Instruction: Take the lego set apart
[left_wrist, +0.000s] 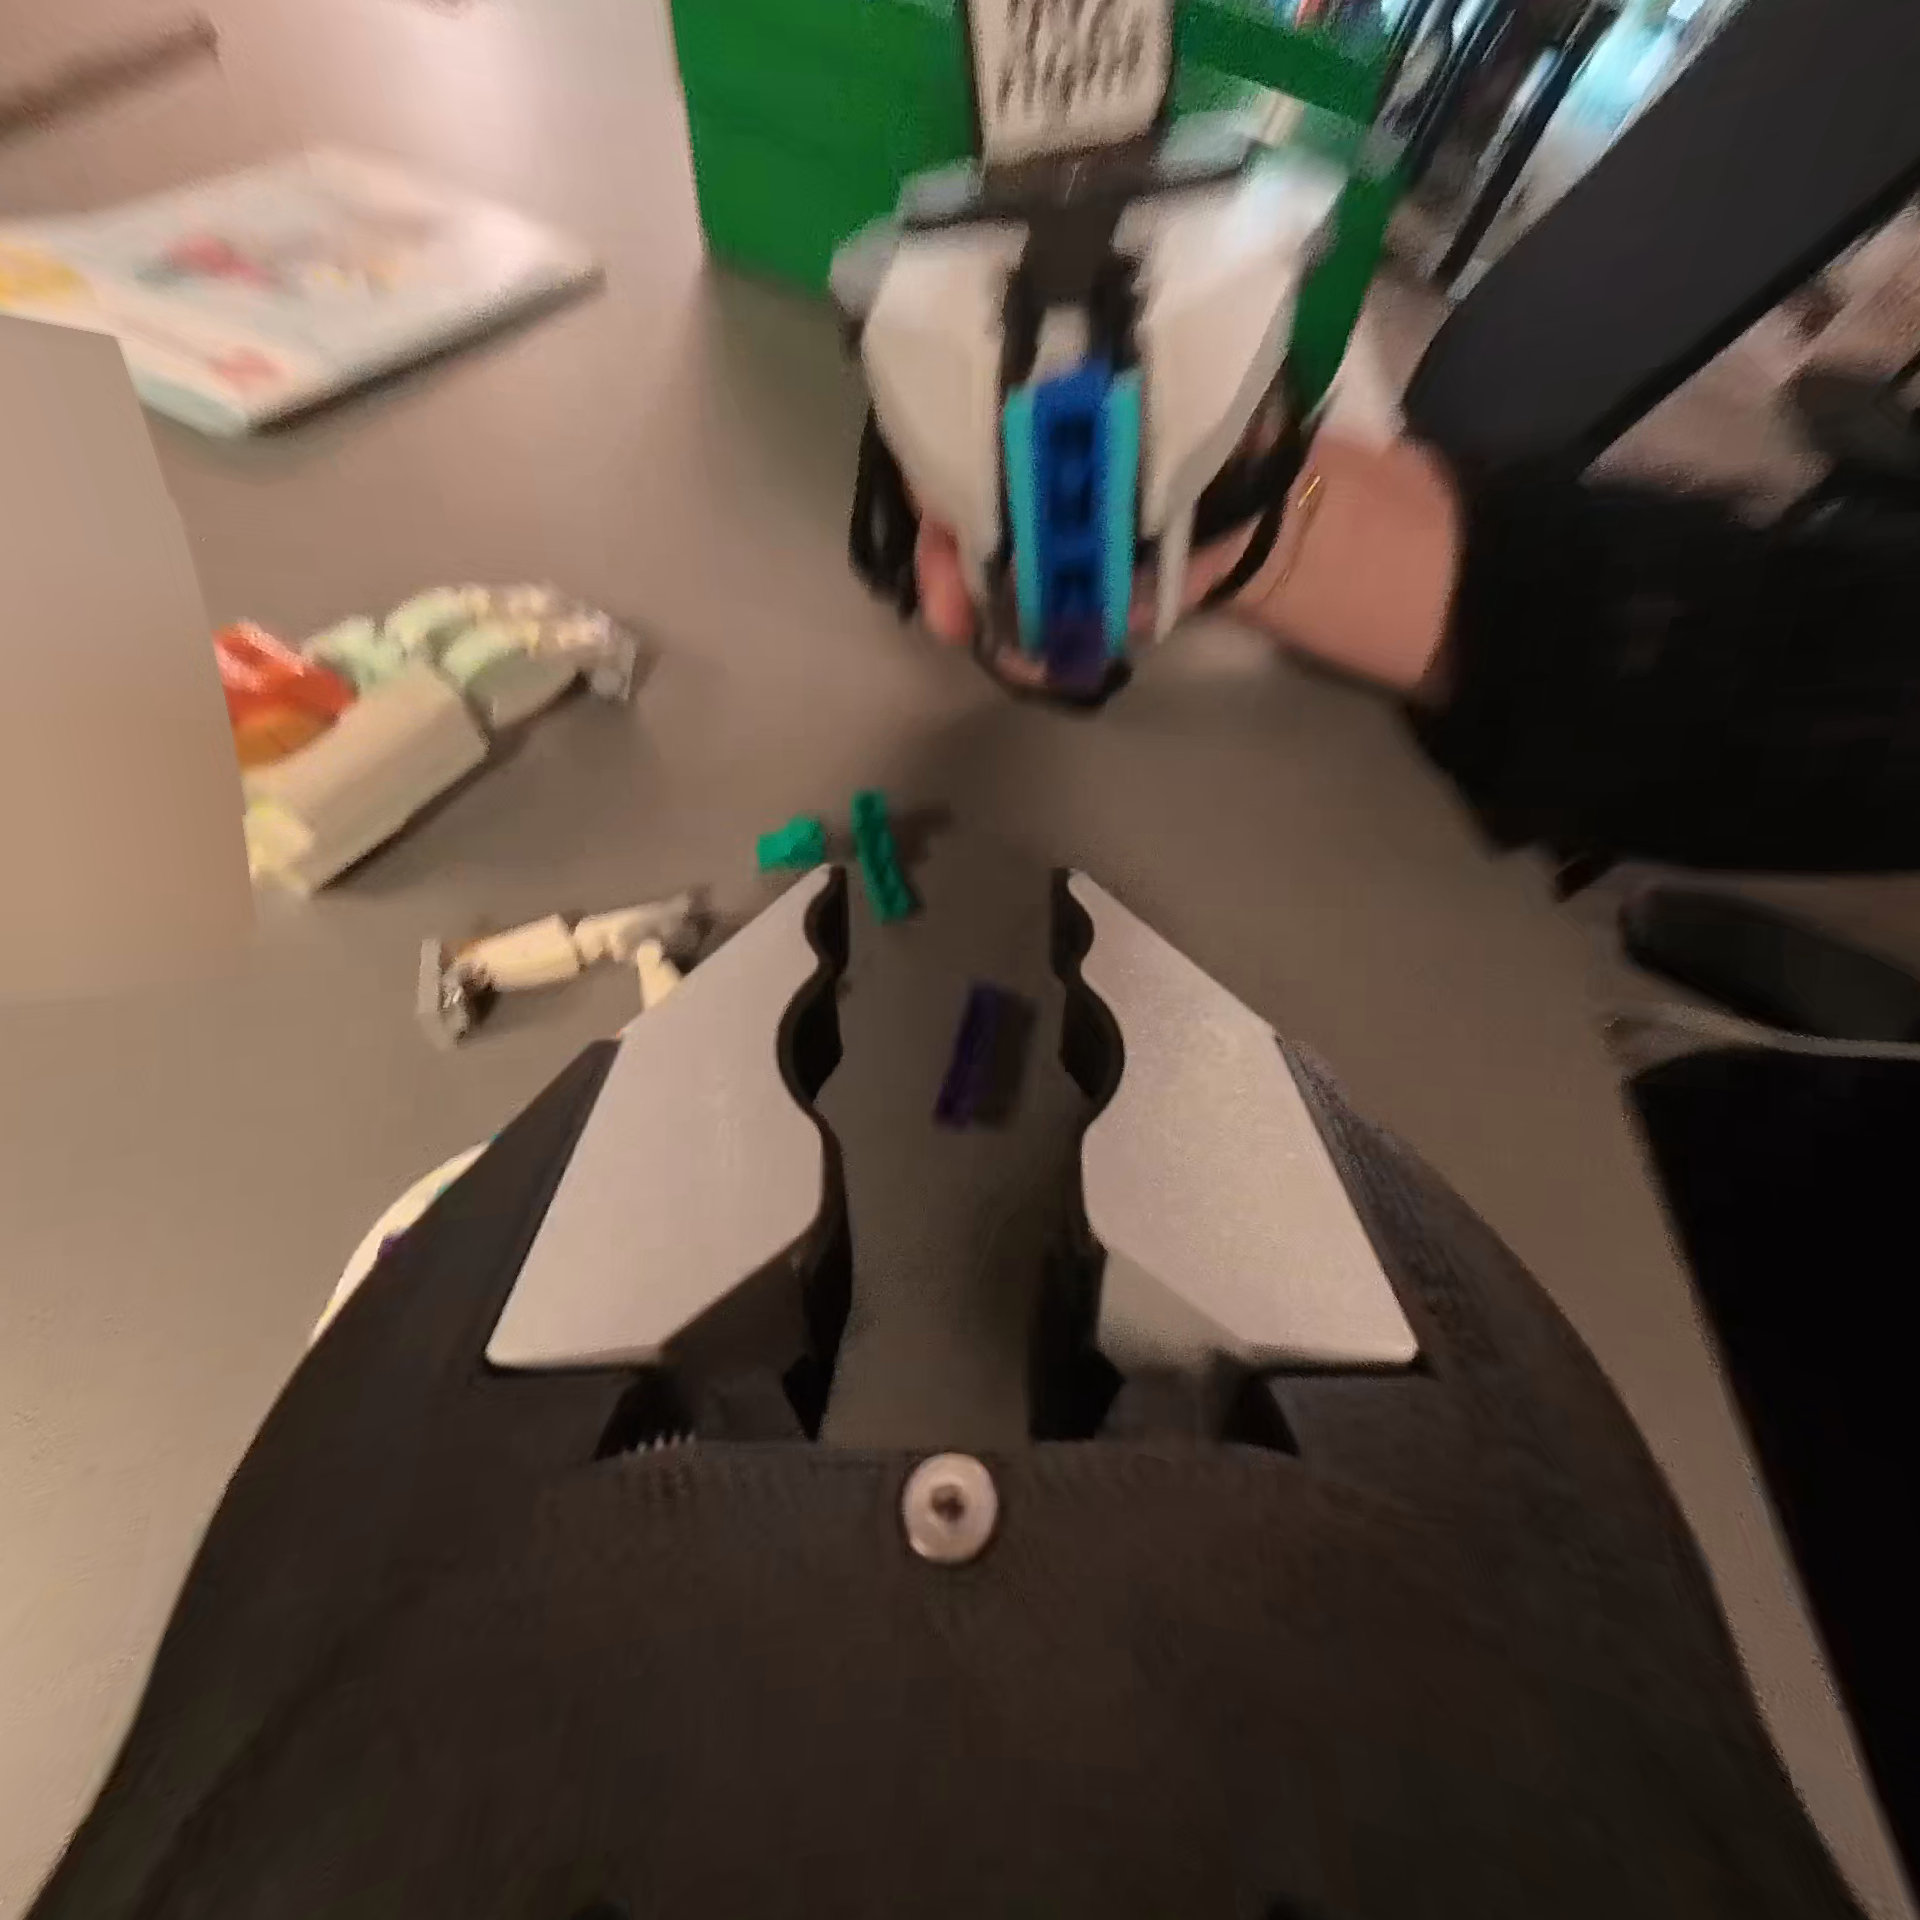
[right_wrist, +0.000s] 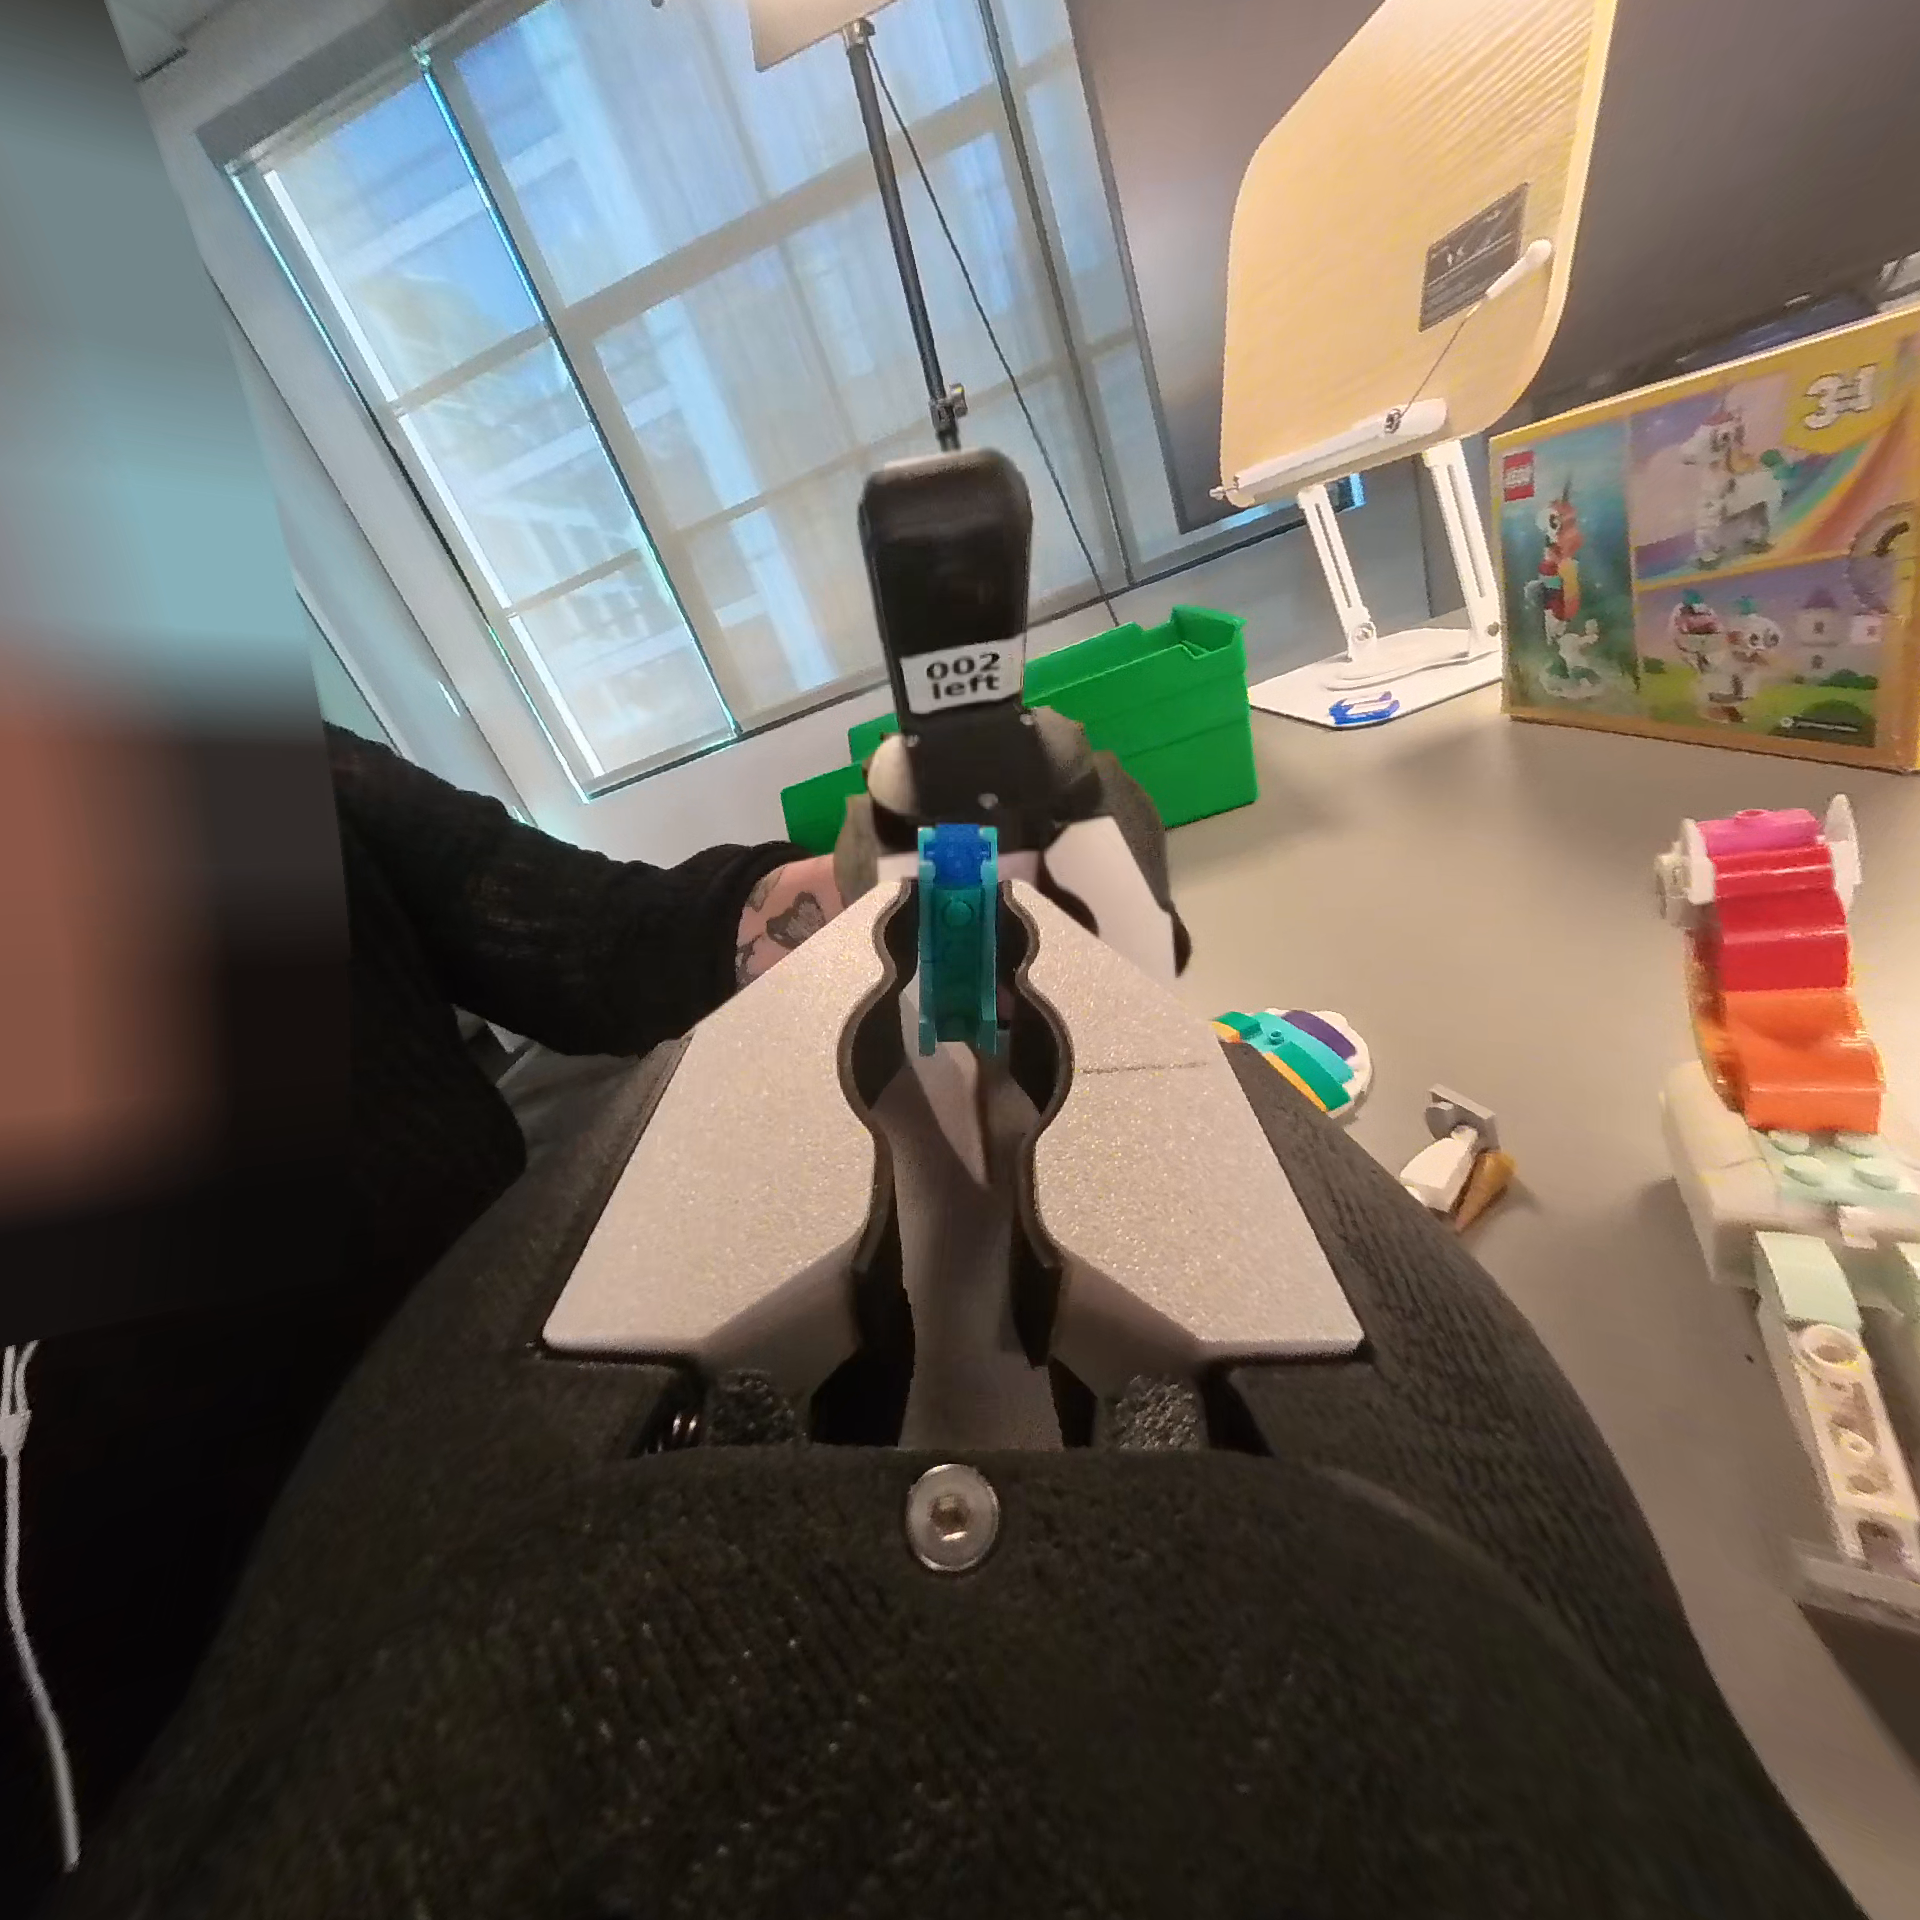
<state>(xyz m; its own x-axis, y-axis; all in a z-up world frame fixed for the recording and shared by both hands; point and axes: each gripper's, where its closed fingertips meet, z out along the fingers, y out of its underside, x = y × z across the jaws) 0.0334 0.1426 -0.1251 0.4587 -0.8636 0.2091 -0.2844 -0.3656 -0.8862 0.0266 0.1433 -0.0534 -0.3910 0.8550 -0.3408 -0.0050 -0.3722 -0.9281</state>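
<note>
Left gripper (left_wrist: 951, 883): jaws spread, nothing between them, hangs over the grey table (left_wrist: 727, 520). Far off to its left, looks onto a rainbow build (left_wrist: 416, 717) lying flat. Nearer, just left of the fingertips, finds a small white assembly (left_wrist: 561, 951). Just ahead of the left fingertip, sees 2 green pieces (left_wrist: 883, 857) loose on the table. Below the gap between the fingers, passes over 1 purple piece (left_wrist: 977, 1055), also loose. Straight ahead and apart from the tips, faces the right gripper (left_wrist: 1070, 644), blurred and raised off the table.

Clamps, at that right gripper's fingertips, a teal-and-blue stack (right_wrist: 951, 956) of thin plates, held by its long flat sides, blue end poking out past the tips toward the left gripper.

Judging by looks: very light, stiff, smooth plastic, locked only by stud friction. Probably slips if pinched on the glossy faces. Best taken at the exposed blue end, across the narrow edges, then tilted off like a lever rather than pulled straight. Likely to pop free suddenly and fly, so calls for a firm pinch.
</note>
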